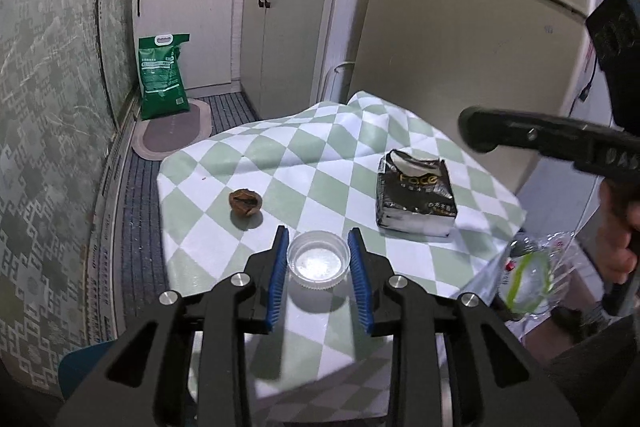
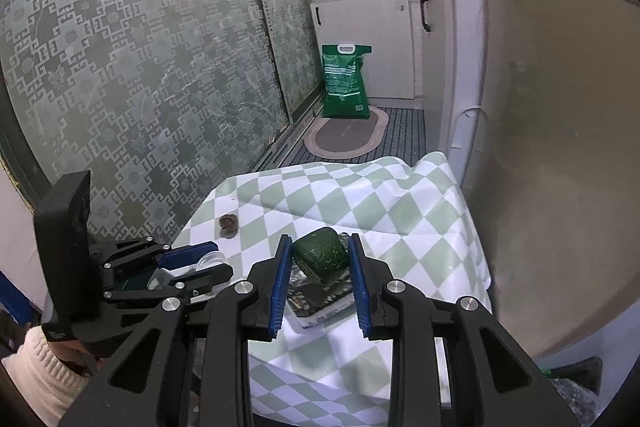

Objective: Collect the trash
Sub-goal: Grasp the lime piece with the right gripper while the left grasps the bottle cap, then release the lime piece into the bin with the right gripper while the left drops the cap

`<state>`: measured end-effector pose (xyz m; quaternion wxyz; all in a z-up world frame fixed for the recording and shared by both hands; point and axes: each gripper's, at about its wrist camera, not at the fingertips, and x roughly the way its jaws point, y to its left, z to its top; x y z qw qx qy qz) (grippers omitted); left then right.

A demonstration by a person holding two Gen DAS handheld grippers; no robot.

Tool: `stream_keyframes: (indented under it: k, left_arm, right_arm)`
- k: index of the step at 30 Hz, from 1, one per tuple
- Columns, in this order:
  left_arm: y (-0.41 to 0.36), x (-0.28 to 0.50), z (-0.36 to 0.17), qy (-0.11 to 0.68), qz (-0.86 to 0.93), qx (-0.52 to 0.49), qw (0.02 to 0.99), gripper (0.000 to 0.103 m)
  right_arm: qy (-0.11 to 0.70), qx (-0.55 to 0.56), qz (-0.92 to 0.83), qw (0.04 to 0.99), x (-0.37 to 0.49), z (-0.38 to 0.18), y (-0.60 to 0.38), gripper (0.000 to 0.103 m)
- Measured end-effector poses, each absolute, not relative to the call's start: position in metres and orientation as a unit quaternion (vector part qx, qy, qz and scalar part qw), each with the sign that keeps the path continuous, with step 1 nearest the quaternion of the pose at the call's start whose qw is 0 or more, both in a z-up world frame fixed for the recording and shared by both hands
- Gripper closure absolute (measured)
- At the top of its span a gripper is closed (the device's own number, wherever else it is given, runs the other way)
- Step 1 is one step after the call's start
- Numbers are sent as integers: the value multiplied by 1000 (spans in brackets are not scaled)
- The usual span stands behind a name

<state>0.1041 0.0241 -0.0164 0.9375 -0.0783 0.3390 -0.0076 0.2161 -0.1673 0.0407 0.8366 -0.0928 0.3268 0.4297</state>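
Note:
A clear plastic lid (image 1: pixel 319 261) lies on the green-and-white checked tablecloth (image 1: pixel 320 155). My left gripper (image 1: pixel 318 233) is shut on it, a blue pad against each side. This gripper (image 2: pixel 200 261) also shows at the left of the right wrist view. My right gripper (image 2: pixel 319 241) is shut on a dark green crumpled lump (image 2: pixel 320 255) just above a black tissue pack (image 2: pixel 316 301). A brown nut shell (image 1: pixel 245 203) sits on the cloth to the left. In the left wrist view one right gripper finger (image 1: pixel 520 135) hangs over the tissue pack (image 1: pixel 416 195); the lump is hidden there.
A clear plastic bag (image 1: pixel 528 275) holding a green-labelled bottle hangs at the table's right edge beside a hand (image 1: pixel 620 247). A fridge (image 1: pixel 460 47) stands behind the table. A patterned glass door (image 1: pixel 52 107) runs along the left. A green sack (image 1: pixel 164 75) and an oval mat (image 1: pixel 172 131) are on the floor.

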Motion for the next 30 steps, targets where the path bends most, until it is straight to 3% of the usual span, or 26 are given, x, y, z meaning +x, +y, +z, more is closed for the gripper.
stream_keyframes:
  k: [19, 30]
  left_arm:
    - [99, 44, -15, 343, 9, -123, 931, 71]
    - [128, 15, -52, 408, 25, -111, 906, 71]
  right_arm:
    - [316, -116, 476, 813, 173, 52, -82, 75]
    - [315, -132, 500, 795, 147, 51, -35, 75]
